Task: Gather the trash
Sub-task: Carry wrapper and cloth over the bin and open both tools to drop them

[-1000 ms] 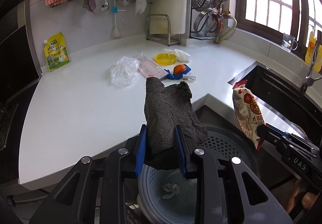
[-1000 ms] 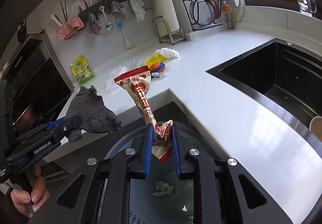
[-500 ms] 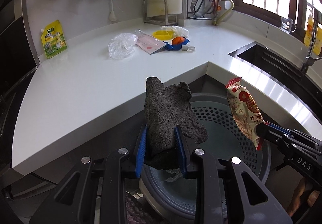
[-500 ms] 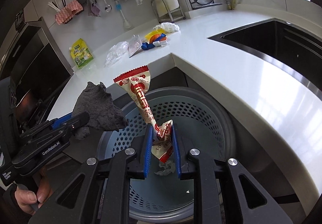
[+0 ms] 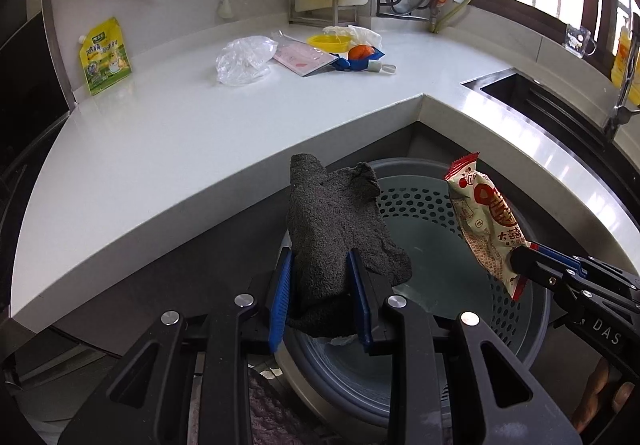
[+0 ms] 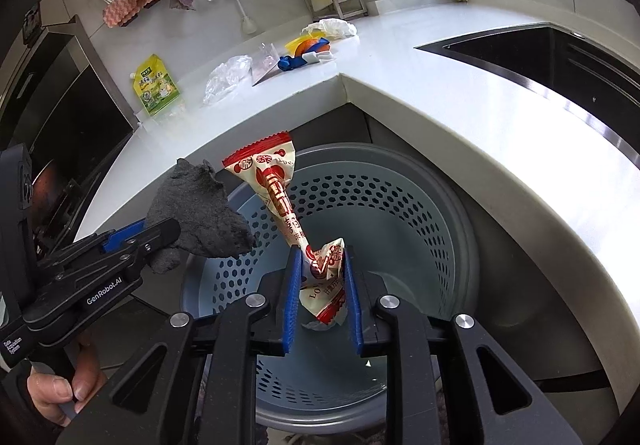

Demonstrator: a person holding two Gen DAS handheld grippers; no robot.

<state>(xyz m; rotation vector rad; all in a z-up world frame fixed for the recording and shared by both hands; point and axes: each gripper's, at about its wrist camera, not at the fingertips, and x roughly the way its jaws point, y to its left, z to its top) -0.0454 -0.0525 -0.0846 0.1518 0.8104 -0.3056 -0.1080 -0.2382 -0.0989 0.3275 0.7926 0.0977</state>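
Note:
My left gripper is shut on a dark grey rag and holds it over the near rim of a grey perforated trash bin. The rag also shows in the right wrist view. My right gripper is shut on the lower end of a red and cream snack wrapper and holds it above the bin's opening. The wrapper also shows in the left wrist view. A crumpled white tissue lies in the bin bottom, mostly hidden.
The white corner counter wraps around the bin. On it lie a clear plastic bag, a pink packet, a yellow dish, an orange and blue item and a yellow-green pouch. A dark sink is at right.
Both grippers have come down and back from the counter. They now hold the rag and the wrapper lower, directly over the bin, which fills more of both views.

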